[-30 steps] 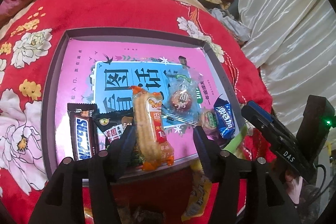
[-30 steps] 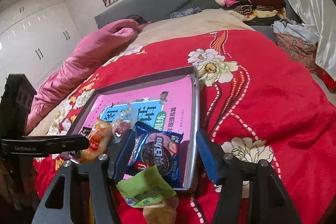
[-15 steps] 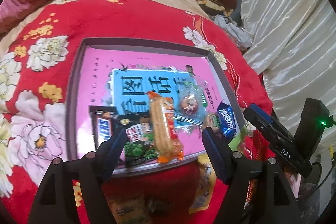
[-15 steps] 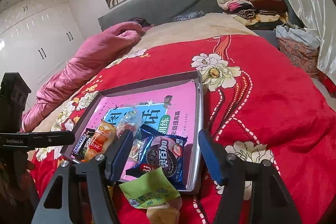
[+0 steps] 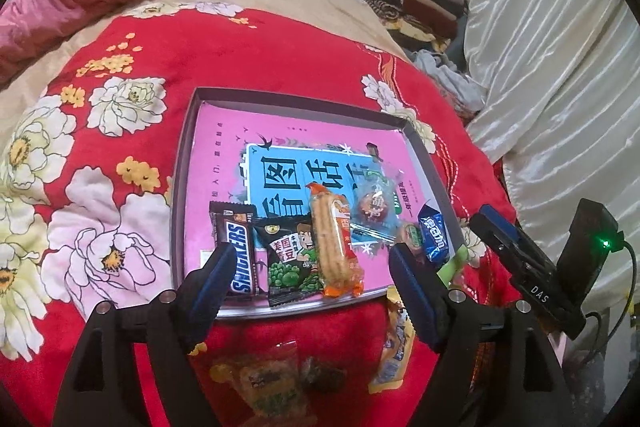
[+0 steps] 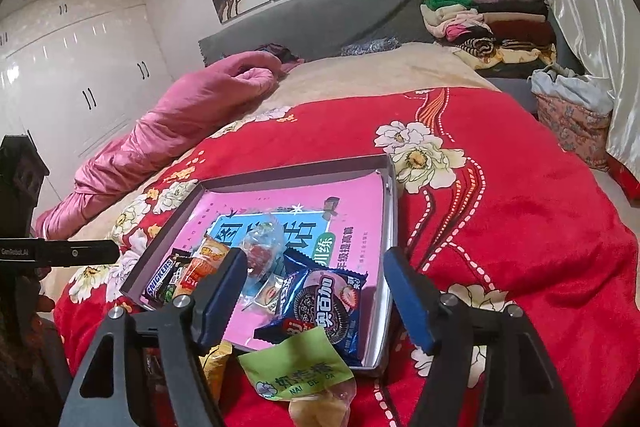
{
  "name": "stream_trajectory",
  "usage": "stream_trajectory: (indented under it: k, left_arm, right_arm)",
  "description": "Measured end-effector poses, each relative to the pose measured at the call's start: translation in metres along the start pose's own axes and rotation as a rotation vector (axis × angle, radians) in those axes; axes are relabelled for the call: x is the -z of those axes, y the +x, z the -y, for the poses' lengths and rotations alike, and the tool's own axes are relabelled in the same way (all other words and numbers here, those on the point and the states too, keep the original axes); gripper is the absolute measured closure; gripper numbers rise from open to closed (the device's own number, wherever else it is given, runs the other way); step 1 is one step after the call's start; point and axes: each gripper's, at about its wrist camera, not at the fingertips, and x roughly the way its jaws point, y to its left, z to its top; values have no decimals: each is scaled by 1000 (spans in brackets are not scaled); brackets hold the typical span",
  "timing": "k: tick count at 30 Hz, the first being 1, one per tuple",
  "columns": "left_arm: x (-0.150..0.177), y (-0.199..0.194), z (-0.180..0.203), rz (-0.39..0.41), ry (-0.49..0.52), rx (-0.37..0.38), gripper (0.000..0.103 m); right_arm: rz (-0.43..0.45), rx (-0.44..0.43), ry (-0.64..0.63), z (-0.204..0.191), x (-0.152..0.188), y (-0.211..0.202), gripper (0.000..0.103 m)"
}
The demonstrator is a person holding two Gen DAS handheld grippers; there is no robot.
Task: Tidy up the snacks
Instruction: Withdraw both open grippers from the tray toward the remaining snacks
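Both hand-held grippers point down at the near edge of the shallow tray [image 5: 182,187] sitting on the red flowered bedspread [image 5: 248,59]. The left hand-held gripper [image 5: 310,269] hangs over the tray's front rim with its jaws spreading apart and nothing gripped; under the gap lie a Snickers bar [image 5: 236,253], a green pea packet [image 5: 294,261] and an orange rice cracker stick [image 5: 334,243], all side by side in the tray. The right hand-held gripper [image 6: 314,287] is widening too and has nothing clamped; the blue Oreo pack [image 6: 320,305] lies in the tray under the gap, and a green-labelled snack [image 6: 300,373] sits at the rim's near edge.

Hard to read: a few loose wrappers [image 5: 276,375] on the bedspread below the left gripper are blurry. Only a bit of the person's hand shows at the right view's left edge.
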Motion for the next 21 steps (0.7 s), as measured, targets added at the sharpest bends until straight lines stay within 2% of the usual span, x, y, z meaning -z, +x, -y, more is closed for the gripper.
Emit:
stream_trajectory:
  k: [4,21]
  left_arm:
    - [2,-3,0,12,-1,-4,22]
    - [24,-21,-7,27,29,-71,22]
  right_arm:
    - [18,-3,5,1,0,-5,29]
    - [31,-2,-38,-16,10,-25,27]
